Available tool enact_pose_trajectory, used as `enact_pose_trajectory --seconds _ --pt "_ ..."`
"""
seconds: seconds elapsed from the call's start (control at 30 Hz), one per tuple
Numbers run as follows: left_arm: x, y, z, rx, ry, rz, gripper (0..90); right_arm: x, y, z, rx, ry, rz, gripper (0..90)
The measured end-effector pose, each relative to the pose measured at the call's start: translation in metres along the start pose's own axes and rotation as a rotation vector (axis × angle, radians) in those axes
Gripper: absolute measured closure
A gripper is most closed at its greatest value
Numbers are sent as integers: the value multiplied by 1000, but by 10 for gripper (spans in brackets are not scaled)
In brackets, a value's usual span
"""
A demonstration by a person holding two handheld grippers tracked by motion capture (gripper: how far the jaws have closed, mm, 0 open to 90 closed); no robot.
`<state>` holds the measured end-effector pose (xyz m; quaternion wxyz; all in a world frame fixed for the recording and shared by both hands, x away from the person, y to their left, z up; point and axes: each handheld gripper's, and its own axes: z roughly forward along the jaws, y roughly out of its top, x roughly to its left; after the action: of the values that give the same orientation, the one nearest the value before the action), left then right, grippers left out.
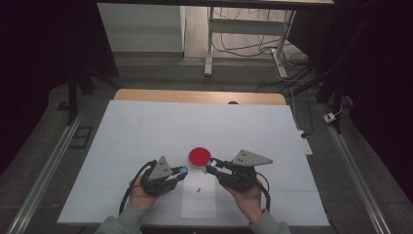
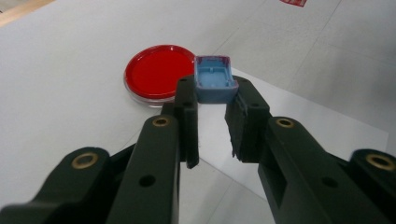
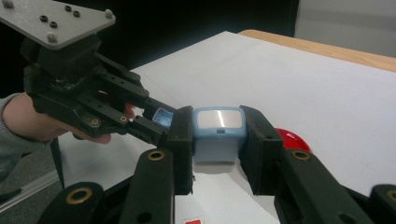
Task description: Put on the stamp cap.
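Note:
A small blue cap (image 2: 214, 77) is pinched at the tips of my left gripper (image 2: 215, 93), its hollow side facing the camera. My right gripper (image 3: 218, 122) is shut on a light blue block (image 3: 219, 140) with a shiny pale top face. In the high view, the left gripper (image 1: 181, 170) and the right gripper (image 1: 212, 168) face each other tip to tip, a small gap apart. They sit just in front of a red round dish (image 1: 199, 157) with a clear rim. From the right gripper view, the left gripper (image 3: 159, 119) holds the cap (image 3: 162, 115) beside the block.
A white sheet of paper (image 1: 198, 202) with a small red mark (image 1: 198, 189) lies at the near edge between the hands. The white table cover (image 1: 146, 131) stretches far and to both sides; a wooden edge (image 1: 199, 96) shows at the back.

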<state>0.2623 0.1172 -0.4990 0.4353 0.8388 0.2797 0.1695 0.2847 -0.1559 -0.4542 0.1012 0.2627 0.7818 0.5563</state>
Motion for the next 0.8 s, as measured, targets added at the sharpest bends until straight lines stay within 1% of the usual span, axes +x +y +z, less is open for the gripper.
enact_pose_trajectory --seconds 0.2,0.37,0.53,0.8 --pt "-1 0 4 -2 2 -2 743 0 -1 1 1 0 2 667" --pt "-6 0 9 11 5 10 743 1 -1 2 1 1 3 666" --pt "-14 1 17 22 4 34 743 4 -1 5 5 7 5 667" --pt "-19 3 23 23 1 42 743 9 -1 12 16 7 24 666"
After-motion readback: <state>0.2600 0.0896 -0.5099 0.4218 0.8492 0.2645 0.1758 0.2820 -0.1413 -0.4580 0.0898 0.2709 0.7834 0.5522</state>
